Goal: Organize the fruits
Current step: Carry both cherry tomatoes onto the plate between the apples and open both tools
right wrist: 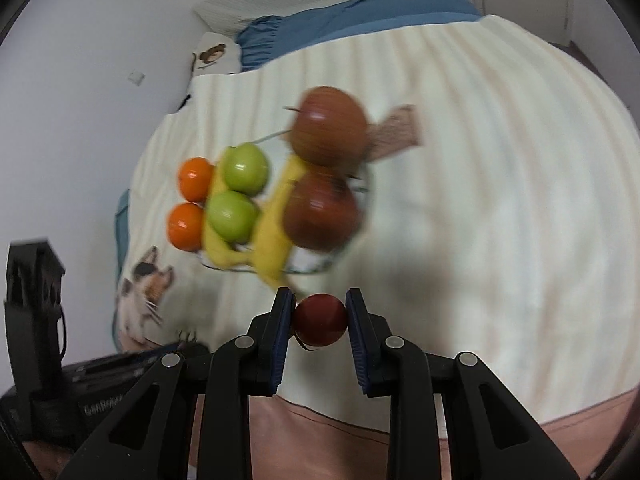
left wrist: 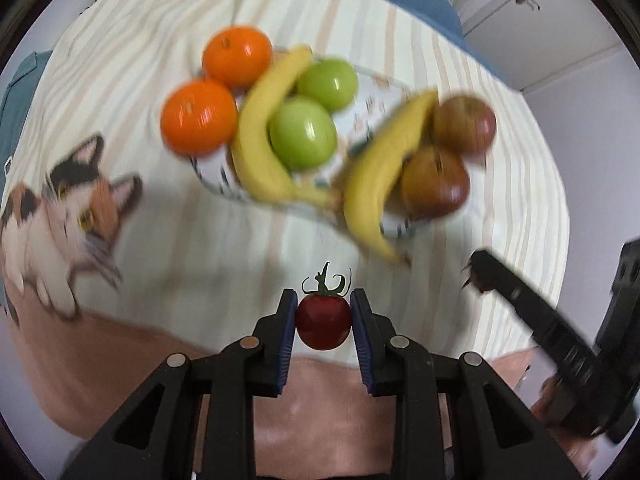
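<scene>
Tomatoes: one in left gripper point(left wrist: 323, 322), one in right gripper point(right wrist: 320, 320), jaws closed on each, above bed near fruit tray point(left wrist: 372, 104). Prob soft, thin-skinned; light squeeze across widest part.

No legible text; perhaps blurred lettering on the left gripper point(right wrist: 184, 350).
</scene>
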`<state>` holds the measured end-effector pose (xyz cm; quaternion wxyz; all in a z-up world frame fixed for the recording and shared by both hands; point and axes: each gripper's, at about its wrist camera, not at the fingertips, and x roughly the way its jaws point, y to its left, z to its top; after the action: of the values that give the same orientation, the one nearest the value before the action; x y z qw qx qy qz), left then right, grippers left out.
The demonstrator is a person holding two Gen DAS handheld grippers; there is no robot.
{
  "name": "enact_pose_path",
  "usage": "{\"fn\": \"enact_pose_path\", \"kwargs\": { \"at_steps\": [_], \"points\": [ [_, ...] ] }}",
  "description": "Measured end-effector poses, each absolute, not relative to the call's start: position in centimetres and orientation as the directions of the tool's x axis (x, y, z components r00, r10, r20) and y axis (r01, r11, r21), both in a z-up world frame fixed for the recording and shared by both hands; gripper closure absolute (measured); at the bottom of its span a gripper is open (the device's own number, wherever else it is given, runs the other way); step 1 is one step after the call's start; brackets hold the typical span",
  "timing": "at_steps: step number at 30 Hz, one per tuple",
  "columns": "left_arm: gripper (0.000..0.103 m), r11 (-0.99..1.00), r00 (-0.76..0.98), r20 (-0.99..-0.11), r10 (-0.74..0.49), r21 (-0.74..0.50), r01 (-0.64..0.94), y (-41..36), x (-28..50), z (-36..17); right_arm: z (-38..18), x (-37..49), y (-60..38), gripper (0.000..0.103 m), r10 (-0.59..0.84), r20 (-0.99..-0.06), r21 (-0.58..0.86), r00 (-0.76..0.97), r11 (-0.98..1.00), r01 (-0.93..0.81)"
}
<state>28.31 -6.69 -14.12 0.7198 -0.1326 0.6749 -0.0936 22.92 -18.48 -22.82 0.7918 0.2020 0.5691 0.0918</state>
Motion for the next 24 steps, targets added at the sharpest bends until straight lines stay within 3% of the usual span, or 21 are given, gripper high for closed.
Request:
{"fn": "enact_pose_path", "kwargs": {
  "at_steps": [10, 21, 23, 24],
  "points": [
    [0.079, 0.920, 0.082, -0.917, -0.391, -0.389, 0.035, -6.1, 39.4, -12.4, -22.6, 30.2, -12.9, 0.074, 0.399, -0.849, 0.432, 0.348, 0.902, 0.021],
    [0.077, 0.897, -0.159, -0.908, -0.388, -0.412, 0.158, -11.3, 45.8, -17.3, -25.1, 35.1, -12.2, 0.073, 0.420, -0.857, 0.456, 0.299, 0.888, 0.061],
    [0.075, 0.901, -0.176, -0.913, -0.369, -0.398, 0.175, -11.9, 45.8, -17.5, -25.4, 35.3, -12.4, 0.069, 0.415, -0.861, 0.455, 0.293, 0.887, 0.080],
    [0.072, 0.897, -0.176, -0.912, -0.370, -0.400, 0.188, -12.1, 45.7, -17.4, -25.4, 35.3, -12.5, 0.056, 0.409, -0.864, 0.451, 0.293, 0.888, 0.091]
  ]
}}
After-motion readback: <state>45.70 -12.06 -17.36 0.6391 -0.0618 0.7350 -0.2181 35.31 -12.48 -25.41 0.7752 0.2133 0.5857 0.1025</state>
